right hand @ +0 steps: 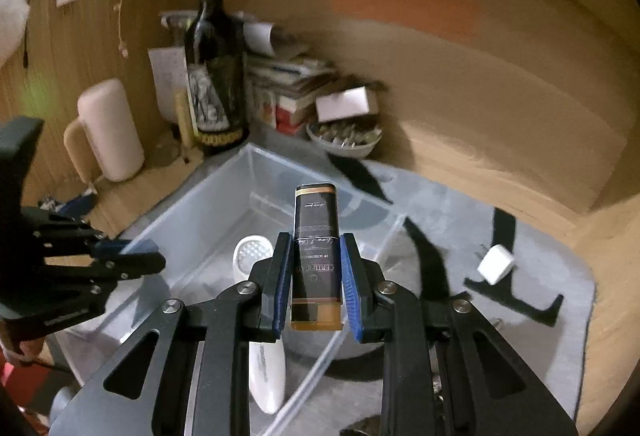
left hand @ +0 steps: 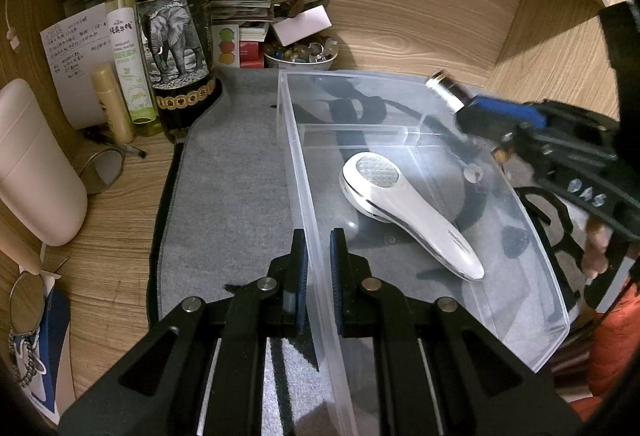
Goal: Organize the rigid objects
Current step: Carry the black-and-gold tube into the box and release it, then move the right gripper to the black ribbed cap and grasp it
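A clear plastic bin [left hand: 532, 220] [right hand: 192, 224] stands on a grey felt mat [left hand: 228, 172]. My left gripper [left hand: 319, 248] is shut on the bin's left wall. Inside the bin lies a white handheld device with a mesh head [left hand: 404, 208] [right hand: 256, 256]. My right gripper [right hand: 314, 268] is shut on a small dark box with gold ends [right hand: 316, 236] [left hand: 448, 90], and holds it above the bin's right rim. A white cube-shaped plug [right hand: 495, 263] rests on the mat to the right of the bin.
At the back left stand a dark wine bottle with an elephant label [left hand: 176, 32], a green spray bottle [left hand: 128, 52], a beige tube [left hand: 112, 104] and a pale container [left hand: 36, 164]. A bowl of trinkets [left hand: 300, 54] and stacked papers sit behind the bin. Black straps [right hand: 428, 260] cross the mat.
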A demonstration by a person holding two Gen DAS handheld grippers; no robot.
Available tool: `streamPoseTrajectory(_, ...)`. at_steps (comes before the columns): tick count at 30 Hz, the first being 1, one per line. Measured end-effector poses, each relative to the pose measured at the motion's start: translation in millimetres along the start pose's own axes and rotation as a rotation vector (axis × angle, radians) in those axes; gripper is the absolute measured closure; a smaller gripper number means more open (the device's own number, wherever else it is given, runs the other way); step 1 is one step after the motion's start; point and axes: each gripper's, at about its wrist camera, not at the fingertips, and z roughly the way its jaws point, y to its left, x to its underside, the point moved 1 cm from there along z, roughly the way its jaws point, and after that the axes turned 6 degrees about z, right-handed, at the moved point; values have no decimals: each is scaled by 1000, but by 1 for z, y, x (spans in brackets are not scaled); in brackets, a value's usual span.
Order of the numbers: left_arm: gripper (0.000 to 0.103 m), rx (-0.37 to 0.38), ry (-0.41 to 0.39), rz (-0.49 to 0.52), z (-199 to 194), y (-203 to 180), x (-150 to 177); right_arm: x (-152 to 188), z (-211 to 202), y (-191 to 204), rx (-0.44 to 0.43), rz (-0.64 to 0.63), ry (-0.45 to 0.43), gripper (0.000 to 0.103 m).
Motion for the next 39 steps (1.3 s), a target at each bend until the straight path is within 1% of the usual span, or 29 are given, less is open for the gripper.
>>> streamPoseTrajectory(6,93,0,0,0,0,-1,0,6,25,5,-17,-8,88,81)
streamPoseTrajectory(10,93,0,0,2,0,-1,0,8,34,8,-21,-15,126,81)
streamPoseTrajectory(16,93,0,0,4,0,-2,-1,8,37,11,-25,-27,139,81)
streamPoseTrajectory(18,93,1,0,2,0,-2,-1,8,37,12,-32,-24,145,80)
streamPoseTrajectory(23,93,-1,0,4,0,-2,-1,7,26,11,-24,-22,111,59)
streamPoseTrajectory(24,93,0,0,4,0,-2,0,6,23,11,-24,-24,104,57)
streamPoseTrajectory(26,93,0,0,4,0,-2,0,5,18,10,-23,-23,90,51)
streamPoseTrajectory(30,93,1,0,4,0,-2,0,2,2,6,-2,-23,42,42)
streamPoseTrajectory(32,93,1,-1,4,0,-1,0,1,-6,4,11,-18,23,32)
streamPoseTrajectory(34,93,1,-1,5,0,-1,0,1,-16,-2,26,-11,-2,28)
streamPoseTrajectory(39,93,1,-3,5,0,-1,-1,4,-37,-22,84,17,-37,27)
